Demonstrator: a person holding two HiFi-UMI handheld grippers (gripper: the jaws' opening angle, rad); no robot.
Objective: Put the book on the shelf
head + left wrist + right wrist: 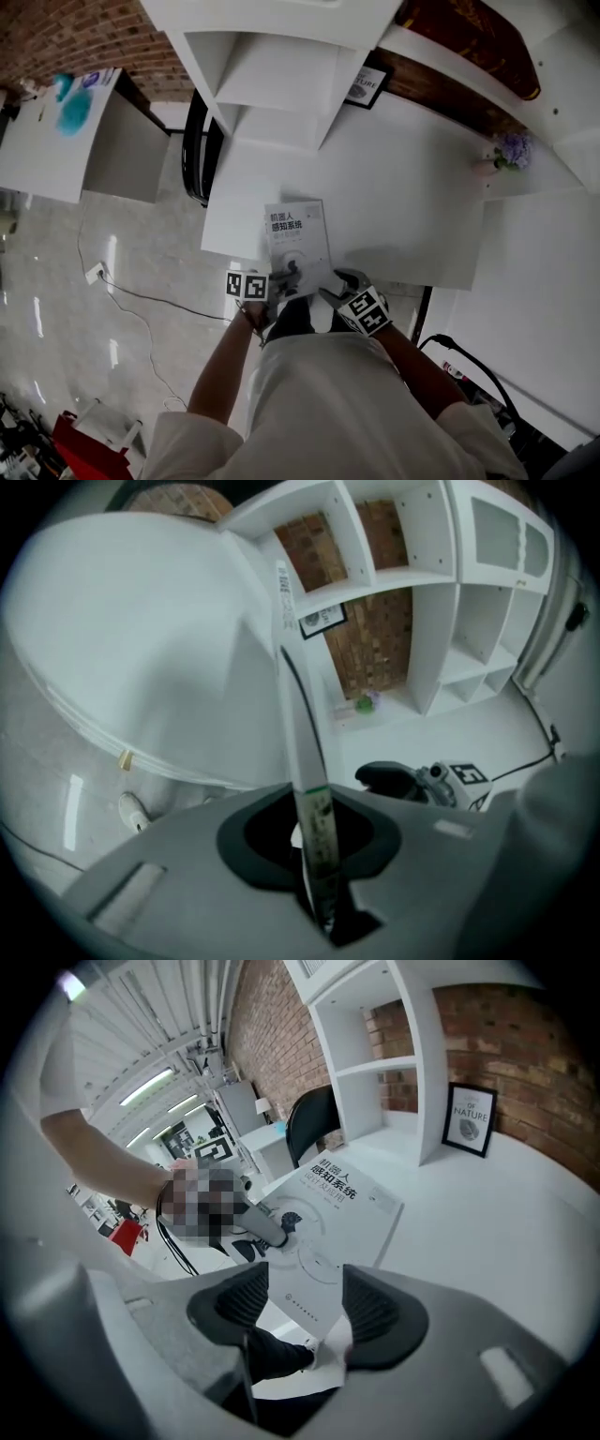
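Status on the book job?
Left gripper shut on book edge. Right gripper open by its near corner. Book not yet on shelf; nothing seen blocking.

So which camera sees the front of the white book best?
The right gripper view: the white paperback book fills its middle, title showing. The head view shows it small from above; the left gripper view shows only its thin edge.

A framed print [367, 84] stood by the brick wall [553, 1054] as purple flowers [512, 150] sat on the white surface [412, 197], a black chair [198, 141] nearby.
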